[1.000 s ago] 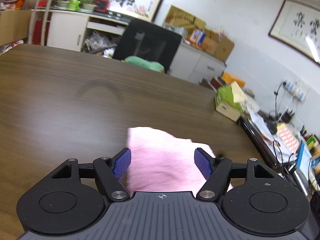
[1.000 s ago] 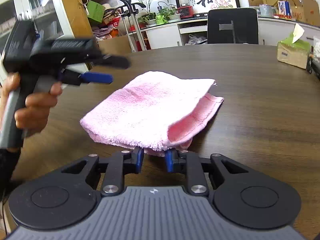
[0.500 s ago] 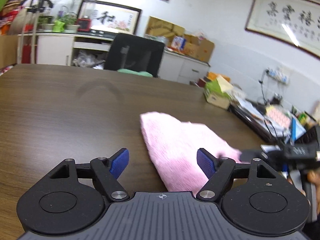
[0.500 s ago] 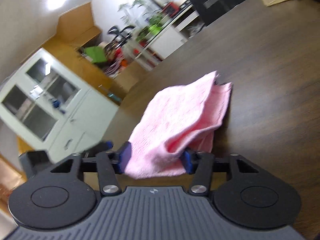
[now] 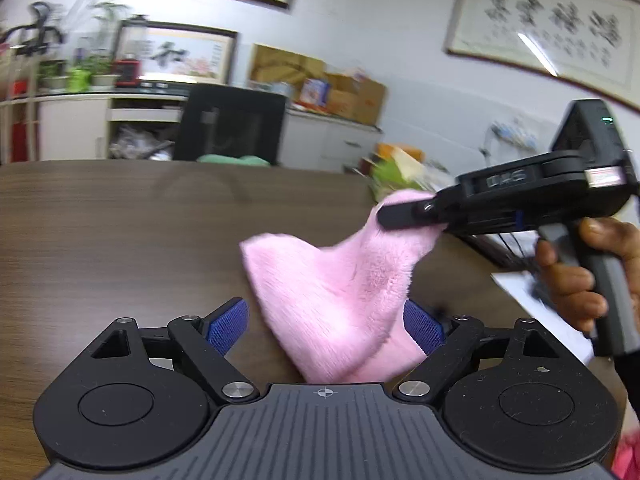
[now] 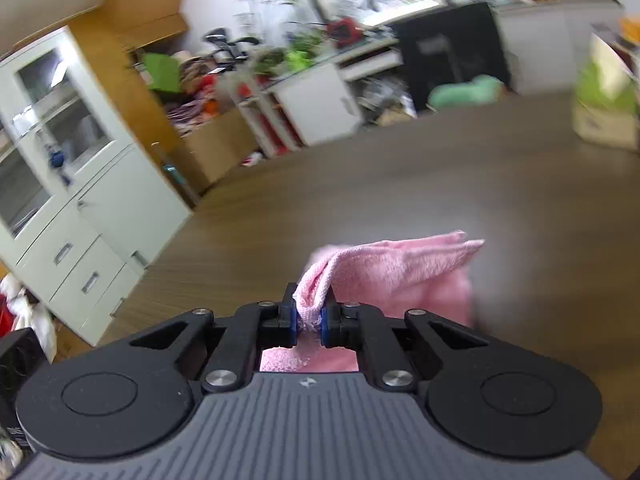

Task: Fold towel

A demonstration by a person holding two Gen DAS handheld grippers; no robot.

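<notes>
Right tongs point(image 6: 308, 322) found clamped on a bunched corner of the pink towel point(image 6: 400, 276), blue pads point(image 6: 294, 326) pressed against the cloth on both sides. Seen from the left wrist view as lifting that corner point(image 5: 404, 236) above the bench point(image 5: 120, 240), with the rest of the towel point(image 5: 332, 300) draped down to the wood. Right hand point(image 5: 572, 276) noted wrapped around the grey handle. Left tongs point(image 5: 326, 322) found spread wide, gripping nothing, blue pads point(image 5: 228, 326) either side of the towel's lower fold, just above the bench. Black chair point(image 5: 232, 124) recorded behind the far edge.
</notes>
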